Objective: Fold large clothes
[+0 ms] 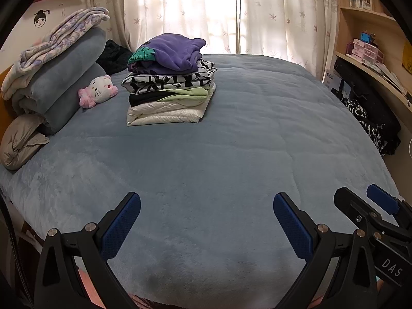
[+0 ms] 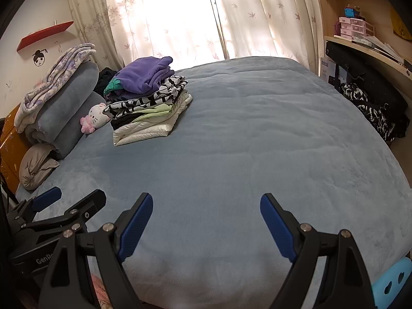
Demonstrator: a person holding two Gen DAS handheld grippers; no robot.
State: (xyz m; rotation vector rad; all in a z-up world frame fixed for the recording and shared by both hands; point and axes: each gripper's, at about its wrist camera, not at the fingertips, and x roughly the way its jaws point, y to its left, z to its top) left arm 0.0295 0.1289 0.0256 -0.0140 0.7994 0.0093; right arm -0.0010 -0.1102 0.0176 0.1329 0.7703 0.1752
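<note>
A wide bed covered by a plush blue-grey blanket (image 1: 231,141) fills both wrist views. The left gripper (image 1: 207,202), black-framed with blue ribbed pads, hangs over the near edge of the bed with its jaws spread wide and nothing between them. The right gripper (image 2: 206,202), of the same build, is just beside it on the right, also spread wide and empty above the blanket. Each gripper shows at the edge of the other's view.

The folded clothes are gathered in one stack (image 1: 170,82) on the far left part of the bed, well apart from both grippers. A purple fleece garment with a green print (image 1: 170,51) lies on top, somewhat rumpled. Below it come a black-and-white patterned piece (image 1: 170,78), a pale green layer over something black (image 1: 180,95), and a shiny white padded garment (image 1: 164,116) at the bottom, resting on the blanket.

Left of the stack, a white and pink plush cat toy (image 1: 99,91) lies against rolled blue-grey bedding (image 1: 64,77), which carries a folded floral purple-and-white blanket (image 1: 59,41) on top. A beige crumpled pillow (image 1: 20,144) sits at the near left. Behind the bed hang pale curtains with a leaf print (image 1: 206,13), bright with daylight. On the right stands a light wooden shelf unit (image 1: 368,25) with pink boxes, and dark black-and-white clothing (image 1: 368,123) hangs beside the bed.
</note>
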